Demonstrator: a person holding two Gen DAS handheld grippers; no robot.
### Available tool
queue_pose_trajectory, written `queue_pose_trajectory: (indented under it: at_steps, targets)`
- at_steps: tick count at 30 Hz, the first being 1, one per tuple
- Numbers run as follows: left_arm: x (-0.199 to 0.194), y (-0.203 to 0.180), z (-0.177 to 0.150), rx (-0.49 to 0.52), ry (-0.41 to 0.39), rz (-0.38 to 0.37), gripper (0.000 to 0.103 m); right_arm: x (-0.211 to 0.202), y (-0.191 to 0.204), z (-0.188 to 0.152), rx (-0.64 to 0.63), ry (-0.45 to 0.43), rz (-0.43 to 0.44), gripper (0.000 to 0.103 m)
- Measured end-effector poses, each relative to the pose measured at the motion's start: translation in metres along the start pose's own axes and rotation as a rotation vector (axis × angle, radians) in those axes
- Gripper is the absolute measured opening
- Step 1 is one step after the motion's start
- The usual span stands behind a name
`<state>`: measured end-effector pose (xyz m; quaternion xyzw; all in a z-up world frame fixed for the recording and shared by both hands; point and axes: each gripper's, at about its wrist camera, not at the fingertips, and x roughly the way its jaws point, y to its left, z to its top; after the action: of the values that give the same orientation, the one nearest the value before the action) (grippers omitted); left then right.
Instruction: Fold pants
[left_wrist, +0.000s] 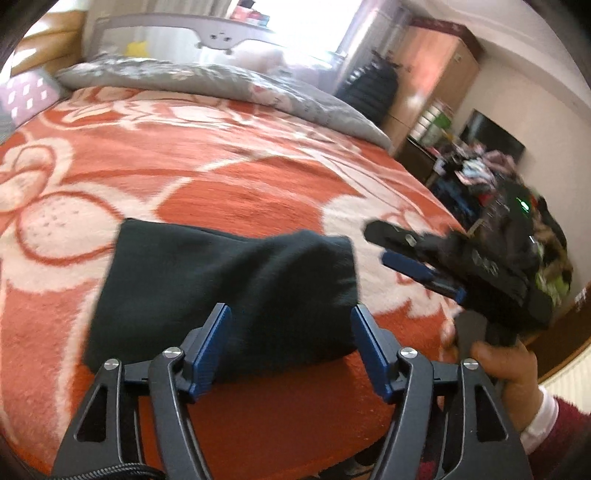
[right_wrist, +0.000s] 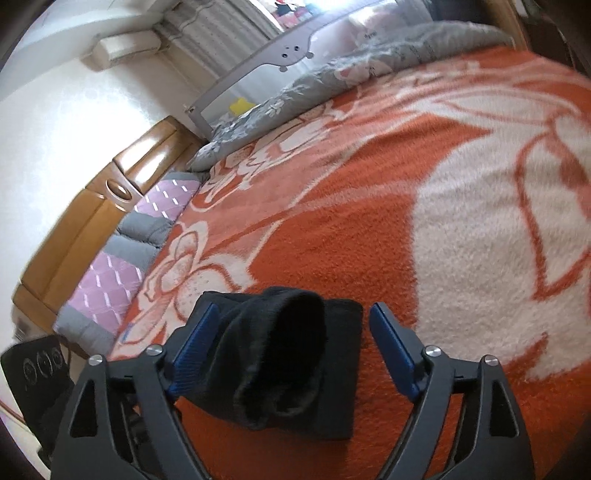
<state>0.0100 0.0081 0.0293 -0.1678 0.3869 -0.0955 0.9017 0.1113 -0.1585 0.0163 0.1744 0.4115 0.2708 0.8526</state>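
The black pants (left_wrist: 221, 291) lie folded into a compact bundle on the orange and white floral blanket (left_wrist: 258, 177). My left gripper (left_wrist: 290, 332) is open, its blue pads either side of the bundle's near edge, just above it. My right gripper (left_wrist: 384, 243) shows at the bundle's right side, open and blurred. In the right wrist view the right gripper (right_wrist: 295, 332) is open and the pants (right_wrist: 291, 365) sit between its fingers, a rolled end raised; the left pad touches the cloth. Neither gripper grips the pants.
A grey floral duvet (left_wrist: 207, 79) lies along the far side of the bed. Pink and grey pillows (right_wrist: 122, 266) and a wooden headboard (right_wrist: 92, 206) bound one end. A wardrobe (left_wrist: 436, 74) and a cluttered dresser (left_wrist: 480, 166) stand beyond the bed's right edge.
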Motion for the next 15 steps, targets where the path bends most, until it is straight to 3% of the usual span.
queue_pose_trajectory:
  at_steps: [6, 15]
  targets:
    - [-0.012, 0.040, 0.007, -0.116, -0.029, 0.058, 0.075, 0.007, 0.030, -0.012, -0.093, 0.027, -0.071, 0.087]
    - [-0.011, 0.086, 0.009, -0.241, -0.030, 0.103, 0.076, 0.021, 0.025, -0.021, -0.009, 0.073, -0.108, 0.088]
